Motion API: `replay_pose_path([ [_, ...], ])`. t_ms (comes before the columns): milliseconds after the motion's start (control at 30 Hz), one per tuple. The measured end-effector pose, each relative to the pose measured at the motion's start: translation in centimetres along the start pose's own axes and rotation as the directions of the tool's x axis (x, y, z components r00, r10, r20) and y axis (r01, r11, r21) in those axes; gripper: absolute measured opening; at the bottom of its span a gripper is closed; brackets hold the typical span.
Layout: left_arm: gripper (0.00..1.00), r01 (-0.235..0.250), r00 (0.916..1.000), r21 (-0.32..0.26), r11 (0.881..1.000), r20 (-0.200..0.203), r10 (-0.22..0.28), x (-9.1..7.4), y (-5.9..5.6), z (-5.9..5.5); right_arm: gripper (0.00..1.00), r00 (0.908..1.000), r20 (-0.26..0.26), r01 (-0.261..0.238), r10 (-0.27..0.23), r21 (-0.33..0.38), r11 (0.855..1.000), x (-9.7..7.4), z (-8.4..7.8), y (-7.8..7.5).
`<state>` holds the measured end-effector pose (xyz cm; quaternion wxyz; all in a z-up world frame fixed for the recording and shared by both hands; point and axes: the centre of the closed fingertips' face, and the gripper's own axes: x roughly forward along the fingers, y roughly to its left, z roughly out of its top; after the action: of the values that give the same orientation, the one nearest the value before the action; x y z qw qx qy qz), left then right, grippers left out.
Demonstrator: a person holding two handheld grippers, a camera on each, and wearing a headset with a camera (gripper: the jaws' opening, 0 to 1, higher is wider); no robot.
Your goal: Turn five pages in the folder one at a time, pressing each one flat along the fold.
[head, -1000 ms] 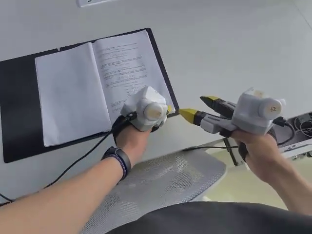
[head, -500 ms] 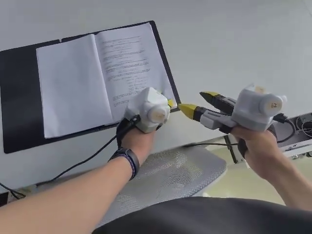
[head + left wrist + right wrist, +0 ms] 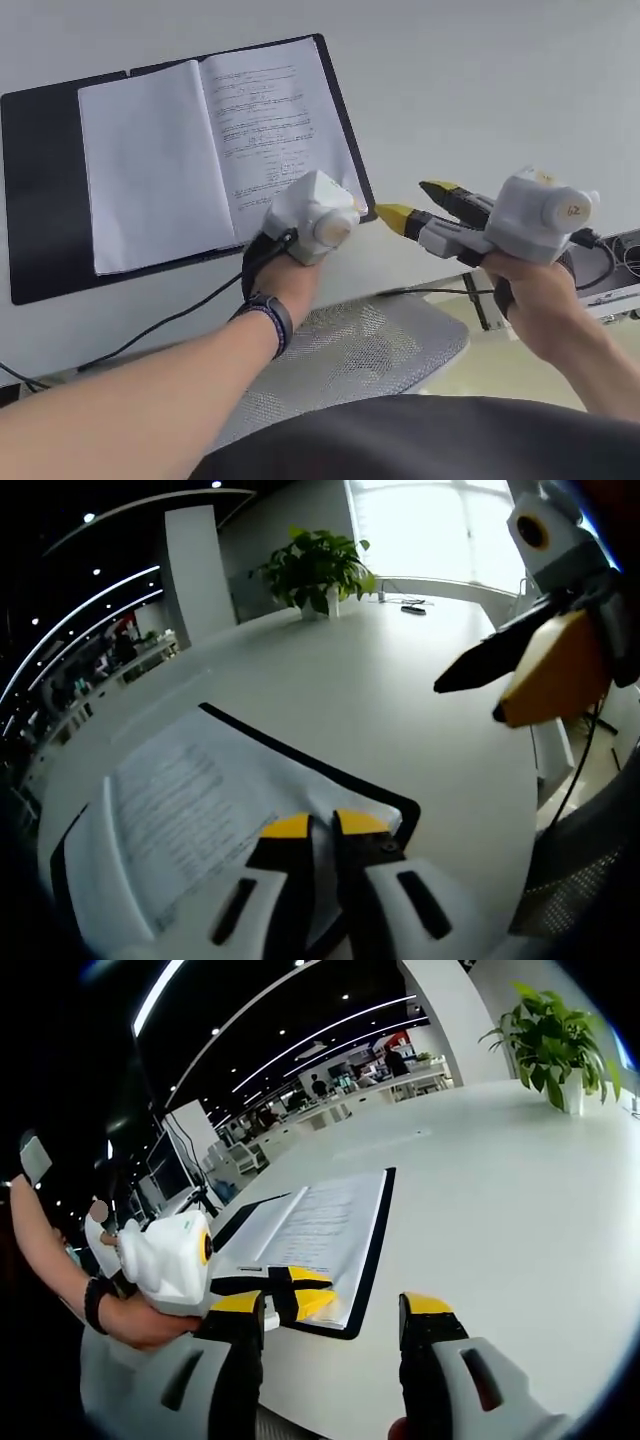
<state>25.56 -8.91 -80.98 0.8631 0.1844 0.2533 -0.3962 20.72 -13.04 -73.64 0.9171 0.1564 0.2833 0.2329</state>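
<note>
We set the left gripper (image 3: pixel 322 825), jaws nearly closed, at the near right corner of the open folder (image 3: pixel 40 200) to catch its printed page (image 3: pixel 270 120), while the right gripper (image 3: pixel 333 1305) hovers wide open just beyond that corner, ready to press.

The folder (image 3: pixel 30 200) is black. Its left page (image 3: pixel 150 170) is plain white, and its right page (image 3: pixel 280 130) is white with fine grey lines of print. The left gripper (image 3: pixel 322 825) and the right gripper (image 3: pixel 332 1305) both have white bodies, black jaws and yellow tips. The table (image 3: pixel 480 90) is a pale grey-white. The chair (image 3: pixel 350 360) is light grey mesh. The wristband (image 3: pixel 268 312) is dark, and the plant (image 3: pixel 315 565) is green.
</note>
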Motion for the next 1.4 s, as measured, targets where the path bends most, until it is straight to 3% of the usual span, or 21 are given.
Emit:
replay_pose_path([
  [33,0.03,0.000,1.0000,0.009,1.000,-0.004,0.000,0.0,0.0,0.0,0.52,1.0000,0.002,0.001,-0.001,0.001,1.000,0.0,0.1,0.0],
  [67,0.00,-0.049,0.9985,0.035,0.998,-0.023,0.050,0.0,1.0,-0.2,0.52,1.0000,0.004,0.001,-0.001,0.002,1.000,0.0,0.1,-0.1],
  [100,0.00,-0.002,0.9999,0.030,1.000,-0.011,0.002,0.2,0.4,0.0,0.52,1.0000,0.005,0.003,-0.003,0.003,1.000,0.0,0.1,-0.1],
  [167,0.00,0.007,0.9998,0.081,0.997,-0.016,-0.006,0.1,0.2,0.1,0.52,1.0000,0.004,0.004,-0.004,0.002,1.000,0.0,0.1,-0.2],
  [267,0.00,0.007,0.9996,0.074,0.997,-0.026,-0.005,0.2,0.6,-0.2,0.52,1.0000,0.003,0.002,-0.002,0.008,1.000,0.3,-0.1,-0.2],
  [300,0.00,0.016,0.9996,0.119,0.993,-0.026,-0.013,0.1,0.4,-0.2,0.52,1.0000,0.001,0.001,-0.001,0.009,1.000,0.5,-0.2,-0.2],
  [433,0.00,0.037,0.9990,0.115,0.993,-0.030,-0.034,0.1,0.5,-0.1,0.51,0.9999,-0.009,-0.010,0.010,0.005,1.000,1.0,-0.5,0.0],
  [600,0.00,0.109,0.9938,-0.015,0.994,-0.018,-0.109,0.1,0.6,0.3,0.50,0.9996,-0.019,-0.022,0.022,0.003,1.000,1.3,-0.5,0.0],
  [633,0.00,0.120,0.9926,-0.141,0.983,0.000,-0.121,0.0,0.8,0.4,0.50,0.9996,-0.018,-0.022,0.022,0.003,1.000,1.3,-0.4,0.0],
  [667,0.00,0.135,0.9906,-0.191,0.972,0.002,-0.137,-0.2,0.9,0.4,0.50,0.9996,-0.017,-0.023,0.023,0.004,1.000,1.3,-0.3,0.0],
  [700,0.00,0.155,0.9877,-0.189,0.970,0.007,-0.156,-0.3,0.8,0.3,0.50,0.9996,-0.017,-0.023,0.023,0.006,1.000,1.3,-0.3,-0.1],
  [733,0.00,0.135,0.9907,-0.157,0.978,0.000,-0.136,-0.6,1.3,0.1,0.50,0.9997,-0.017,-0.019,0.020,0.008,1.000,1.1,-0.3,-0.2],
  [800,0.00,0.139,0.9885,-0.078,0.987,-0.050,-0.143,-1.0,1.2,-0.6,0.49,0.9998,-0.011,-0.015,0.015,0.017,1.000,0.9,-0.3,-0.5],
  [833,0.00,0.151,0.9864,-0.130,0.980,-0.046,-0.158,-1.6,0.6,-0.4,0.49,0.9999,-0.008,-0.012,0.012,0.023,1.000,0.8,-0.3,-0.6],
  [867,0.02,0.209,0.9757,-0.181,0.961,-0.027,-0.218,-1.7,-0.3,-0.1,0.49,1.0000,-0.006,-0.007,0.008,0.032,0.999,0.7,-0.4,-0.7],
  [933,0.09,0.191,0.9793,-0.185,0.964,-0.032,-0.200,-1.7,-0.2,0.0,0.48,1.0000,0.001,-0.002,0.002,0.047,0.999,0.6,-0.5,-0.9],
  [1000,0.13,0.158,0.9815,-0.271,0.949,-0.063,-0.181,-1.7,-0.4,0.1,0.48,1.0000,0.005,0.004,-0.005,0.062,0.998,0.5,-0.6,-1.0],
  [1100,0.16,0.130,0.9881,-0.272,0.954,-0.044,-0.147,-1.3,-0.4,0.5,0.48,1.0000,0.003,0.009,-0.010,0.064,0.998,0.4,-0.7,-1.0],
  [1167,0.13,0.083,0.9940,-0.226,0.971,-0.051,-0.097,-1.4,-0.1,0.4,0.48,0.9999,0.003,0.011,-0.011,0.062,0.998,0.3,-0.6,-1.0],
  [1200,0.12,0.069,0.9955,-0.155,0.985,-0.053,-0.078,-1.3,0.0,0.3,0.48,0.9999,0.004,0.012,-0.012,0.059,0.998,0.3,-0.6,-1.1],
  [1400,0.23,0.076,0.9956,-0.094,0.993,-0.048,-0.080,-1.2,-1.3,0.0,0.47,0.9995,0.014,0.027,-0.028,0.065,0.998,0.3,-0.2,-1.5],
])
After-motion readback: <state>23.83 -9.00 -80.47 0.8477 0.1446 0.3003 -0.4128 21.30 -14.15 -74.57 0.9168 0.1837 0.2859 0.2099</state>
